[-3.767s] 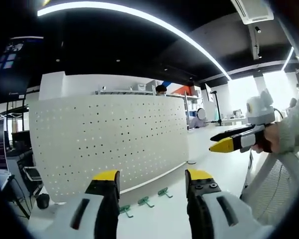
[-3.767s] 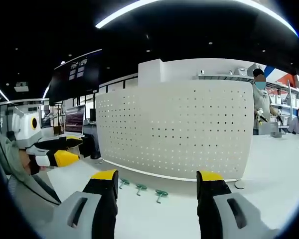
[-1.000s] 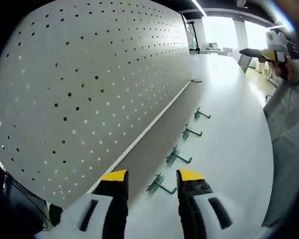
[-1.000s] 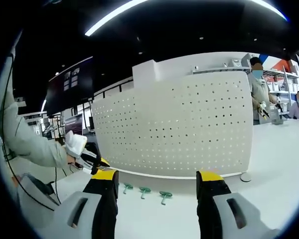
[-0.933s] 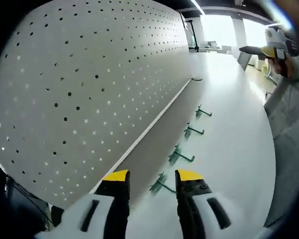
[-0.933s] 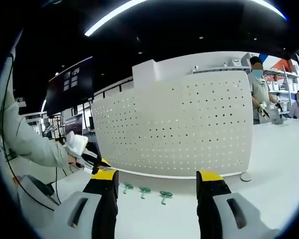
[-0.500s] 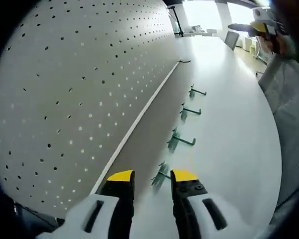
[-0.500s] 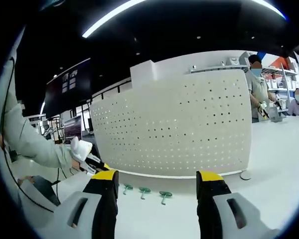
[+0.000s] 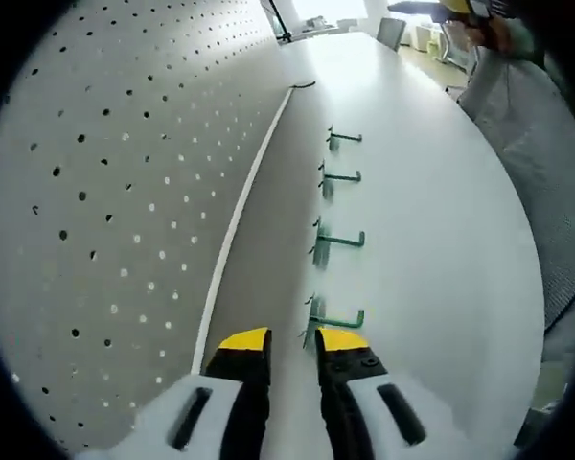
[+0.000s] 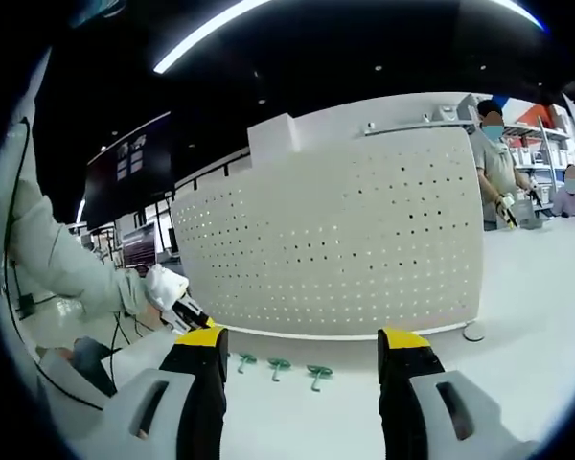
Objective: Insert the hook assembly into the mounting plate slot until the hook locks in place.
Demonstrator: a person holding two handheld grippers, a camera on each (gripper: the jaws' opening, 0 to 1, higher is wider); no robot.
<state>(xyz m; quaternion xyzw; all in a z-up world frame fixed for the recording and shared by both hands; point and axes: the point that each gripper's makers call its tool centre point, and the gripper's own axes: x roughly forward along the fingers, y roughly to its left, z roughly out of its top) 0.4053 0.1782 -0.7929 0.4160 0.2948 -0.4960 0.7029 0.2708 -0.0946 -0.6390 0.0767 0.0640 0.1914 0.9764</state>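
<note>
A white pegboard mounting plate (image 9: 105, 192) stands upright on the white table (image 9: 431, 249). Several green hooks lie in a row along its foot. The nearest hook (image 9: 332, 317) lies just past my left gripper (image 9: 293, 340), whose yellow-tipped jaws are open with a narrow gap and hold nothing. In the right gripper view the pegboard (image 10: 335, 240) faces me, with three hooks (image 10: 279, 365) below it. My right gripper (image 10: 302, 337) hovers wide open and empty, back from them. The left gripper (image 10: 187, 314) shows at the left, low by the hooks.
The right gripper (image 9: 450, 8) and a grey sleeve (image 9: 527, 105) show at the top right of the left gripper view. A small round white object (image 10: 473, 333) sits by the pegboard's right end. A person (image 10: 498, 163) stands behind the board.
The left gripper has dropped and moved in along the pegboard's foot to the nearest hook, and its jaws have narrowed. The right gripper has stayed almost still.
</note>
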